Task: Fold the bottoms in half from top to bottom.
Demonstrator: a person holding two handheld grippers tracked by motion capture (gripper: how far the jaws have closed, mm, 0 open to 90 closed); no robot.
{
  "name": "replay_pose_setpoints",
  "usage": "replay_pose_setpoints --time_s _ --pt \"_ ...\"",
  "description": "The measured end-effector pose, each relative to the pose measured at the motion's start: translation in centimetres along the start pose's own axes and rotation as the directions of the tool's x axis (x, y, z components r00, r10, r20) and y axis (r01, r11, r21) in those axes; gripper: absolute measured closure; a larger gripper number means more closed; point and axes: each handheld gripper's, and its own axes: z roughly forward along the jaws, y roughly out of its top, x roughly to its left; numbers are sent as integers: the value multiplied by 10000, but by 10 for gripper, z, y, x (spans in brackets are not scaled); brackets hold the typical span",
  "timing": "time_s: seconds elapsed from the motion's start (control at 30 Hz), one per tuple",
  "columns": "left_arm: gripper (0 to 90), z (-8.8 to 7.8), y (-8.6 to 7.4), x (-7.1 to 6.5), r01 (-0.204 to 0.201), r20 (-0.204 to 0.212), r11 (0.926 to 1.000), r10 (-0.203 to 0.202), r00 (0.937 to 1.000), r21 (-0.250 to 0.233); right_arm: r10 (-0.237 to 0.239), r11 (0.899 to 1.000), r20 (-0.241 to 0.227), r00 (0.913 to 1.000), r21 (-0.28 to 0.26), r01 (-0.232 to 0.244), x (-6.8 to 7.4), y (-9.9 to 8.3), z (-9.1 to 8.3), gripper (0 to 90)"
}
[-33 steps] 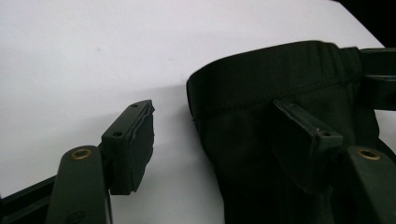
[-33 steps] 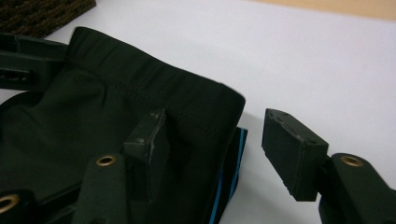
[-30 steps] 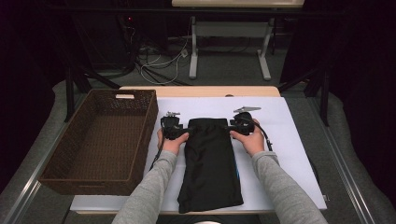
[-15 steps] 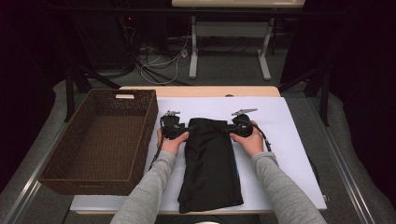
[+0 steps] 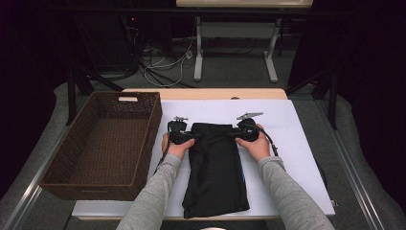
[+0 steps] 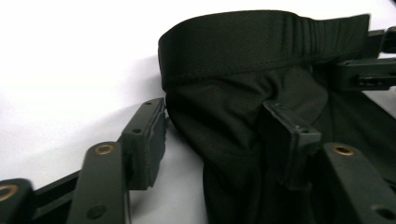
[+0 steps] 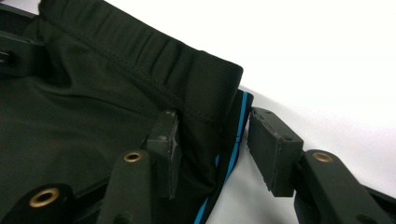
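we're working on a pair of folded black pants (image 5: pixel 216 172) lying lengthwise down the middle of the white-covered table (image 5: pixel 297 143), waistband toward the far edge and the other end almost at the near edge. our left gripper (image 5: pixel 184 138) is sitting at the waistband's left corner and our right gripper (image 5: pixel 236 134) at its right corner. in the left gripper view the jaws are about half open and have just been closing, with the edge of the fabric bunching between them but one pad still clear of it. in the right gripper view the jaws are also partway open, straddling the side seam with the blue stripe (image 7: pixel 233 149), not pinching yet. a brown wicker basket (image 5: pixel 72 177) is sitting along the table's left edge.
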Motion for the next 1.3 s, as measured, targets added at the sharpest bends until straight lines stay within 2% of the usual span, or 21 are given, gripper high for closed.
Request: replay_pose_setpoints --time_s 0.03,0.1,0.13,0.2,0.37,0.4,0.53,0.57,0.6,0.63,0.77,0.83,0.9,1.03,1.27,1.3 --pt "466 1 0 -3 -221 -215 9998 221 9995 11 34 10000 -3 10000 -15 -34 0 0 0 545" --pt "498 3 -2 -9 -1016 -663 9948 1022 9926 120 123 9999 -80 9999 -59 -123 1 -1 0 552" --pt "503 3 -2 -11 -1105 -816 9938 1110 9905 112 142 9999 -102 9998 -89 -143 1 -1 0 556" --pt "507 4 -2 -12 -1141 -866 9934 1148 9896 130 107 9998 -203 9997 -157 -110 1 -2 0 571" --pt "524 3 0 -9 -801 -666 9967 807 9945 116 364 9992 -299 9989 -159 -368 0 -2 0 625" --pt "535 3 0 -8 -615 -581 9981 619 9964 81 490 9987 -367 9981 -117 -494 1 -2 0 636" --pt "598 2 0 -4 -185 -304 9998 184 9994 -25 498 9987 -459 9977 -18 -500 4 -2 0 727" --pt "630 2 0 -4 66 19 10000 -66 10000 -4 564 9983 -614 9965 -78 -570 5 -2 1 757" --pt "687 3 -1 -3 444 387 9990 -446 9983 58 621 9981 -563 9965 64 -619 6 -2 1 778" --pt "722 3 -2 -3 549 439 9985 -551 9975 40 626 9980 -605 9962 13 -626 6 -2 1 789" --pt "781 3 -1 0 638 512 9979 -641 9966 80 818 9966 -861 9929 -48 -825 4 -4 1 812" --pt "798 2 -1 -2 514 449 9986 -517 9977 86 1160 9932 -1039 9878 26 -1164 3 -4 0 820" --pt "806 1 1 -3 349 375 9993 -354 9987 132 1186 9929 -1100 9868 63 -1186 2 -3 -1 823" --pt "813 -2 2 -2 497 470 9987 -501 9976 95 1491 9885 -1456 9780 -21 -1511 -1 -2 -4 828" --pt "817 -14 6 -3 266 668 9996 -256 9974 -139 1215 9908 -1633 9791 -393 -1295 0 3 -14 829" --pt "817 -16 7 -3 310 696 9992 -293 9971 -242 991 9928 -1632 9816 -510 -1087 1 4 -16 829"
